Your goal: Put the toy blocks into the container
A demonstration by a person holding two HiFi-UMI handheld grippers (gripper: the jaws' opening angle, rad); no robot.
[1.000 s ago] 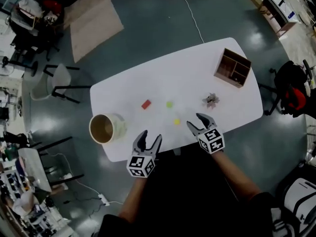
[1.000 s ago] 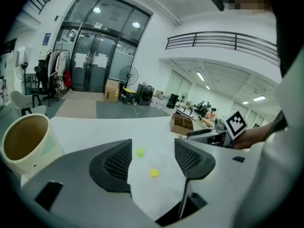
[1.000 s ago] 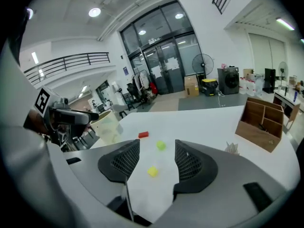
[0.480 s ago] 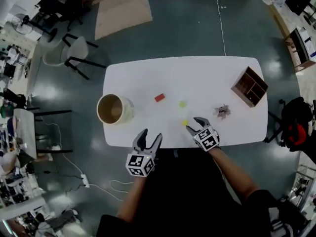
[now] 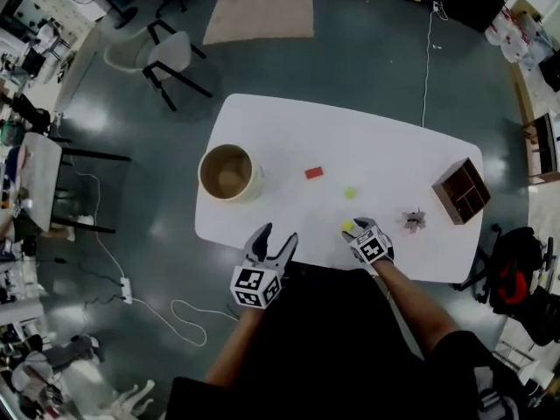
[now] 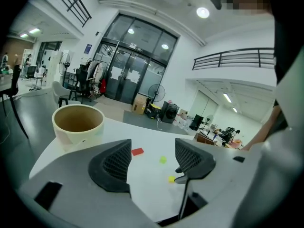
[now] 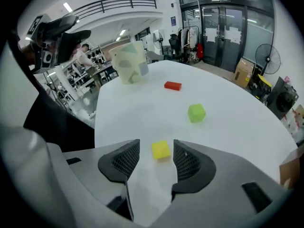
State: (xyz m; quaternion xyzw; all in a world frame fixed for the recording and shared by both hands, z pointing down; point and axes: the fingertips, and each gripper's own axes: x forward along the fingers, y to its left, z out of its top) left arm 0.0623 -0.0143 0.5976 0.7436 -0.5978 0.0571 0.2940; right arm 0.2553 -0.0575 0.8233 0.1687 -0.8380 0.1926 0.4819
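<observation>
1. Whereas the right gripper (image 7: 156, 152) stood short of the yellow block (image 7: 161, 150) a second ago, it has now come forward so that the block lies on the worktop (image 5: 385, 156) between its fingers. The fingers are released, with a little gap showing on each side, so nothing is gripped yet.
2. Left gripper (image 6: 153, 158): fingers released and empty, at the near edge of the worktop, much where it was before.
3. Container (image 5: 254, 184): a pale round tub, upright and open, at the left end of the worktop and well apart from all the blocks. No blocks can be seen in it.
4. Green block (image 5: 350, 193): loose, just beyond the yellow one.
5. Red block (image 5: 313, 172): loose, between the green block and the container.
6. Meaning for the task: the approach to the first block looks complete. Closing the fingers squarely on it seems the next need, followed by a long carry leftward to the tub. All three blocks remain outside it.
</observation>
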